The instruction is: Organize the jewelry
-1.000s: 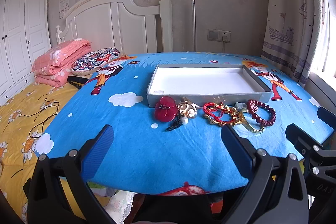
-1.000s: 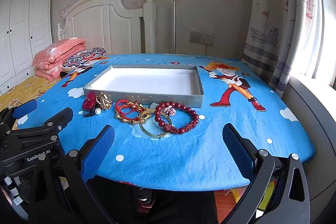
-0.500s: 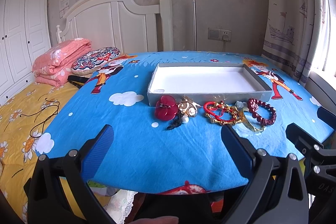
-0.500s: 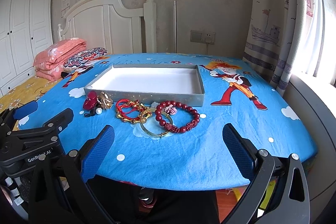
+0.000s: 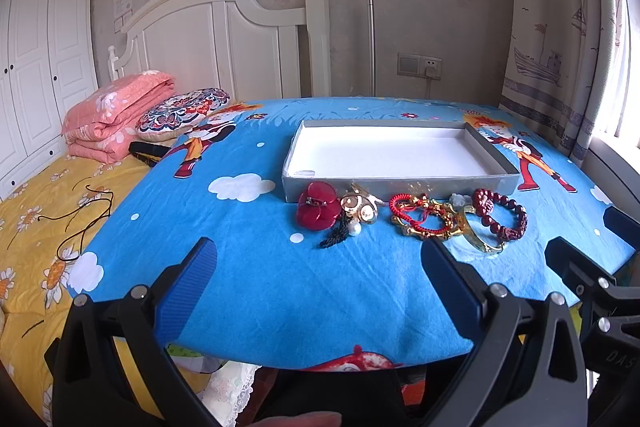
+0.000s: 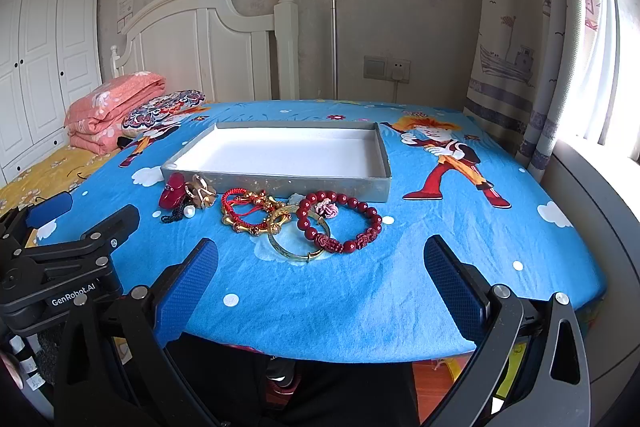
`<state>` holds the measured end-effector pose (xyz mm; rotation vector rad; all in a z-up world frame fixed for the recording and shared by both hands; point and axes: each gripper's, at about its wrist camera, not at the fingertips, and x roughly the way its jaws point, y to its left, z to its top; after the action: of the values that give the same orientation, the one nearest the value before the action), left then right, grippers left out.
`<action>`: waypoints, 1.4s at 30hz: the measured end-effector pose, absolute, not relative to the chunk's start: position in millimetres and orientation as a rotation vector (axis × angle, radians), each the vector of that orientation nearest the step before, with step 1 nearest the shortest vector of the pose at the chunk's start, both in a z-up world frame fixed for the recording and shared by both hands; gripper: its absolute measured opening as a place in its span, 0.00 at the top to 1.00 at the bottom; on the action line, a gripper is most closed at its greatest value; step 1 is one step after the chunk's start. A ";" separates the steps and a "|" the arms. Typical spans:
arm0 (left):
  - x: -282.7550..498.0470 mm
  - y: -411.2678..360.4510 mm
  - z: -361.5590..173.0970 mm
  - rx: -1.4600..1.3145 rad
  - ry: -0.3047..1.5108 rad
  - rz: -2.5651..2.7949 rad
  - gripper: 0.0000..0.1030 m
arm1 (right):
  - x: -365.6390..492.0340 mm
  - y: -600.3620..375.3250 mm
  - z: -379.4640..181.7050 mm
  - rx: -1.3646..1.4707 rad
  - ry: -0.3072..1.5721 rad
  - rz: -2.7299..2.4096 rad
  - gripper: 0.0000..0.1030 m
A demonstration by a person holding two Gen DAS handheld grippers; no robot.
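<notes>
Both cameras sit low at the tabletop's (image 5: pixel 248 287) near edge, facing the far wall. The left view stands further left, taking in more bed (image 5: pixel 36 211); the right view takes in more curtain (image 6: pixel 520 67). Both share the tray (image 5: pixel 400 183) and jewelry.

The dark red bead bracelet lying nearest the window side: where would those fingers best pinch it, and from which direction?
Probably from above, pinching the bead bracelet's right arc, one finger inside the loop and one outside. It lies flat on the cloth, so only a strand of beads offers a grip. That side is free; its left side overlaps the gold bangle. The open right gripper sits nearest.
</notes>
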<state>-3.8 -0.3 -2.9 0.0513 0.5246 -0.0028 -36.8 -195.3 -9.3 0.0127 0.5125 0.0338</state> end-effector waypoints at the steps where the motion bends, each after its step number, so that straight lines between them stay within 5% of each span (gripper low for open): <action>1: -4.4 -0.3 -3.1 0.051 0.525 -0.003 0.04 | -36.5 -195.2 -9.7 0.013 0.514 0.034 0.06; 42: -6.4 13.6 2.4 0.008 0.526 0.009 0.04 | -37.4 -202.2 -8.1 0.063 0.527 0.074 0.06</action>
<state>-6.4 13.6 2.4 0.0080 0.5257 0.0087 -37.4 -202.2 -8.1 0.0631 0.5267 0.0741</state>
